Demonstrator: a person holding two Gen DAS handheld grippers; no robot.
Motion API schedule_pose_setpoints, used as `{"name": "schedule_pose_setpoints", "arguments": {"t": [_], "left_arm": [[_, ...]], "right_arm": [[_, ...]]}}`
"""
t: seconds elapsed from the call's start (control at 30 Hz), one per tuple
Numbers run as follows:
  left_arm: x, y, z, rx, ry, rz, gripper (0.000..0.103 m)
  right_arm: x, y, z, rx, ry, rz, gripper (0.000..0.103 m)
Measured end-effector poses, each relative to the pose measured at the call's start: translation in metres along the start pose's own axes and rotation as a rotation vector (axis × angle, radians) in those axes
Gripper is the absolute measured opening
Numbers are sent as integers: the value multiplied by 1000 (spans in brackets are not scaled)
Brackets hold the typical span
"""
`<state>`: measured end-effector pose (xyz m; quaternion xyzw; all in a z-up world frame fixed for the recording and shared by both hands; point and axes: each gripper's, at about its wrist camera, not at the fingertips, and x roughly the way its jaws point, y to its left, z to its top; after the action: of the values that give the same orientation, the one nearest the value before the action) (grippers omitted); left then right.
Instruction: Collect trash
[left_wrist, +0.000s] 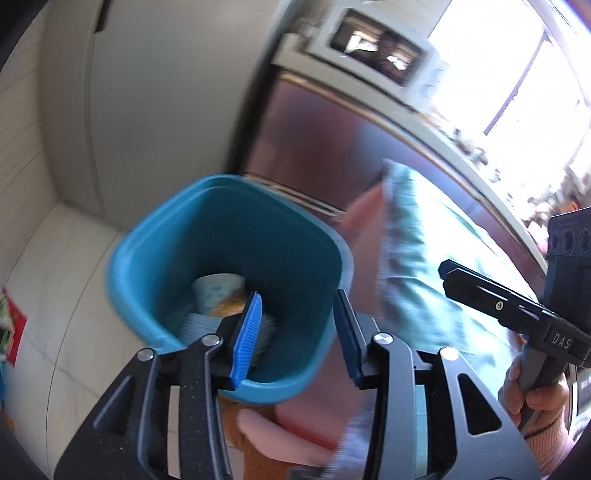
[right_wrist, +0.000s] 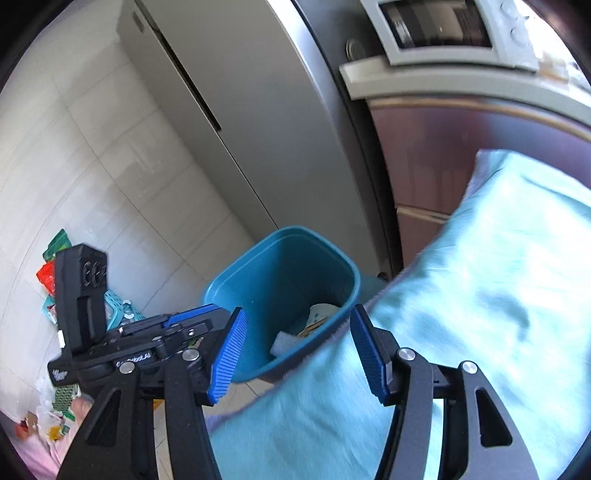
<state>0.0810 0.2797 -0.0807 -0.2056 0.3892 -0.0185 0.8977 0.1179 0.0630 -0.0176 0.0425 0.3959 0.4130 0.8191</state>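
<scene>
A blue plastic bin (left_wrist: 236, 206) stands on the pale floor against the cabinets. It holds a white paper cup (left_wrist: 218, 288) and other scraps. It also shows in the right wrist view (right_wrist: 288, 258). My left gripper (left_wrist: 295, 336) is open and empty, its fingers over the bin's near rim. My right gripper (right_wrist: 299, 350) is open and empty, just in front of the bin; it shows from the side in the left wrist view (left_wrist: 498, 306). Loose wrappers (right_wrist: 55, 258) lie on the floor at the left.
A light blue cushion (right_wrist: 480, 295) lies to the right of the bin. A tall grey fridge (right_wrist: 240, 110) stands behind the bin. A microwave (right_wrist: 443, 29) sits on the counter. A small teal basket (right_wrist: 118, 310) lies by the wrappers.
</scene>
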Motion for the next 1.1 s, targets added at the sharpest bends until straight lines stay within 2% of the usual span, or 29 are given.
{"name": "schedule_pose_setpoints", "arguments": {"t": [0.17, 0.33, 0.57, 0.7, 0.87, 1.1], "left_arm": [[-1, -56, -5, 141, 0, -133, 47], [10, -122, -17, 279, 48, -275, 50], [38, -207, -36, 410, 148, -406, 54], [57, -245, -46, 451, 205, -440, 56], [81, -281, -55, 472, 268, -449, 56], [111, -302, -52, 442, 334, -439, 55]], "right_arm": [[-60, -19, -18, 14, -94, -74, 56], [-128, -54, -46, 94, -195, -188, 56], [-211, -95, -97, 204, -291, -431, 56], [-246, -124, -123, 266, -320, -532, 56], [-272, -149, -155, 324, -310, -625, 56], [-273, -162, -178, 330, -252, -650, 63]]}}
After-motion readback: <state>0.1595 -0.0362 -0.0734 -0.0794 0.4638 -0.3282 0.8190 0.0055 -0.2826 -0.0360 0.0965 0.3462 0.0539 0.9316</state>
